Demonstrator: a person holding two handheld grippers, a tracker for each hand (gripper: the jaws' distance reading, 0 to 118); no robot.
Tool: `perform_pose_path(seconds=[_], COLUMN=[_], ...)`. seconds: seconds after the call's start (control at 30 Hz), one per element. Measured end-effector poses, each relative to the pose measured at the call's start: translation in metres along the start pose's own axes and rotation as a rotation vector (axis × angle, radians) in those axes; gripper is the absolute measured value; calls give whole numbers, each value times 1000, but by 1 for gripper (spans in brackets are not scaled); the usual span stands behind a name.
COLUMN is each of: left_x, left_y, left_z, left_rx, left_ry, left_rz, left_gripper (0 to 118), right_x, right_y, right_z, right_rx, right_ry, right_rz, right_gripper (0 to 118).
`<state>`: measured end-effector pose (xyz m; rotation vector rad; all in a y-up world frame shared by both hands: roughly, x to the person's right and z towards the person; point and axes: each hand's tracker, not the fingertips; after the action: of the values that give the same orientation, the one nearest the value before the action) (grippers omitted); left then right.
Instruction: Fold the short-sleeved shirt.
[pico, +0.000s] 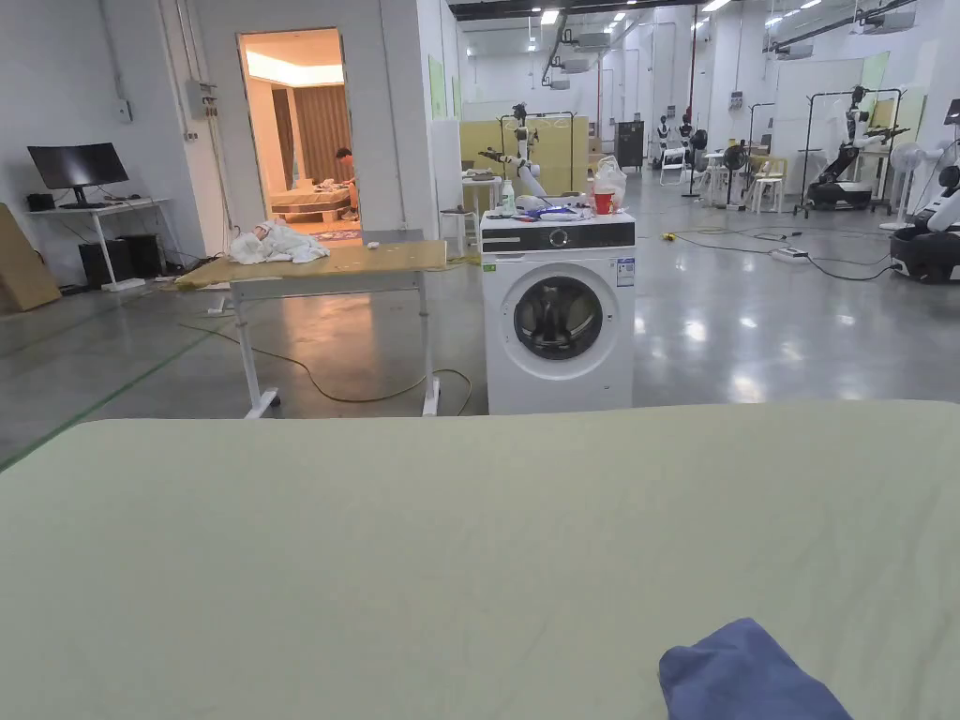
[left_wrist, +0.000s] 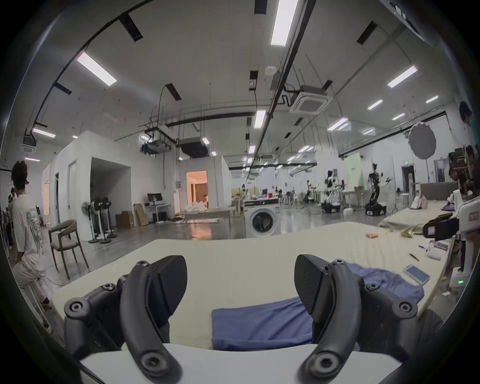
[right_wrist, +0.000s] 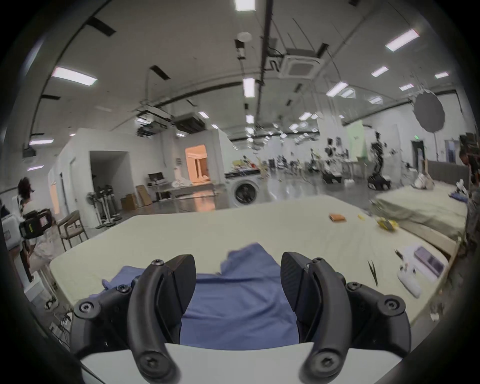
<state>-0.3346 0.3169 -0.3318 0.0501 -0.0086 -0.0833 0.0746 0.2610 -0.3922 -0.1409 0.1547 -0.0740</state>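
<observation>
A blue short-sleeved shirt (pico: 741, 675) lies on the pale green bed-like work surface (pico: 422, 544), near its front edge; the head view catches just one corner of it. My left gripper (left_wrist: 240, 280) is open above the surface, with the shirt (left_wrist: 262, 324) lying below and to the right of its jaws. My right gripper (right_wrist: 237, 279) is open too, hovering low over the rumpled shirt (right_wrist: 239, 306), which spreads under and beyond its jaws. Nothing sits between either pair of jaws.
Small items lie at the right of the surface: an orange pad (right_wrist: 337, 217), a white controller (right_wrist: 409, 282), a tablet-like device (right_wrist: 428, 261). A washing machine (pico: 558, 309) and a table with white cloth (pico: 277, 246) stand beyond. A person (left_wrist: 26, 228) stands at left.
</observation>
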Motion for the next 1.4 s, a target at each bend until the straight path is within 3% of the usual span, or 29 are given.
perform_pose_path(seconds=[0.07, 0.1, 0.17, 0.2, 0.23, 0.3, 0.67, 0.83, 0.87, 0.97, 1.0, 1.03, 1.2, 1.27, 1.37, 1.4], left_x=[4, 4, 5, 6, 6, 4, -3, -26, -35, -54, -64, -70, -84, -94, -116, -117], left_y=[7, 9, 10, 11, 11, 12, -3, -10, -13, -30, -42, -52, -125, -150, -178, -185], left_z=[7, 10, 13, 15, 17, 15, -1, -51, -71, -143, -164, -189, -318, -354, -390, -398], left_rx=[0, -2, 5, 11, 16, 14, -70, -185, -240, -398, -405, -472, -810, -906, -990, -1002], left_ry=[-36, -62, -72, -75, -82, -89, -92, -108, -117, -148, -150, -138, -63, -32, 17, 27], left_rz=[5, 10, 9, 11, 16, 34, 31, 124, 160, 244, 288, 304, 242, 290, 410, 410], left_gripper=[80, 68, 39, 23, 15, 0, 0, 0, 6, 69, 83, 85, 83, 77, 60, 47], right_x=[-12, -16, -23, -21, -22, -24, -22, -15, -15, -9, -5, -3, 7, 9, 16, 21], right_y=[8, 10, 11, 10, 9, 6, 6, 0, -2, -11, -15, -17, -26, -28, -29, -34], right_z=[0, 1, 1, -1, -3, -7, -13, -14, -15, -15, -14, -13, -14, -13, -7, -4], right_rx=[15, 21, 25, 27, 22, 6, -3, -26, -37, -63, -64, -69, -110, -122, -137, -155], right_ry=[26, 39, 49, 74, 89, 79, 93, 91, 89, 97, 104, 110, 78, 59, 31, 14], right_rz=[36, 45, 36, 19, 6, 8, -11, -34, -42, -79, -100, -117, -127, -122, -116, -120], right_gripper=[69, 63, 40, 20, 9, 2, 0, 0, 0, 0, 0, 0, 0, 0, 0, 0])
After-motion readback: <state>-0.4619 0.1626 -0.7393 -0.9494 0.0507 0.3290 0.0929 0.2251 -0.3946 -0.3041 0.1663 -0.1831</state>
